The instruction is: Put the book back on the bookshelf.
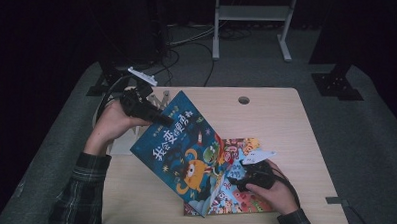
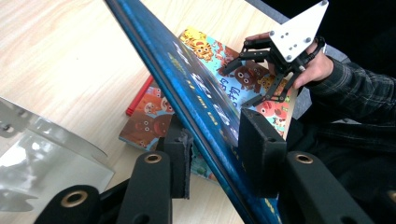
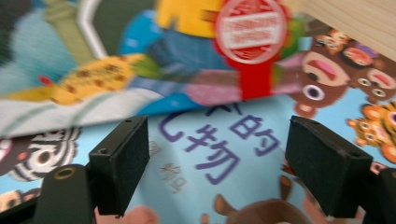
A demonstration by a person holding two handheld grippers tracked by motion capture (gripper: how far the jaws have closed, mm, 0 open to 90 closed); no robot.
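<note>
1. A blue picture book (image 1: 185, 149) is held tilted above the wooden table (image 1: 286, 120), its upper edge clamped between the pads of the left gripper (image 1: 162, 118).
2. Its cover is seen to bear white Chinese characters and an orange cartoon monster.
3. Its lower edge is rested on a second, light-blue book (image 1: 236, 196) printed with animal faces, which is laid flat on the table.
4. The right gripper (image 1: 234, 183) is held over that flat book, jaws apart, nothing being gripped.
</note>
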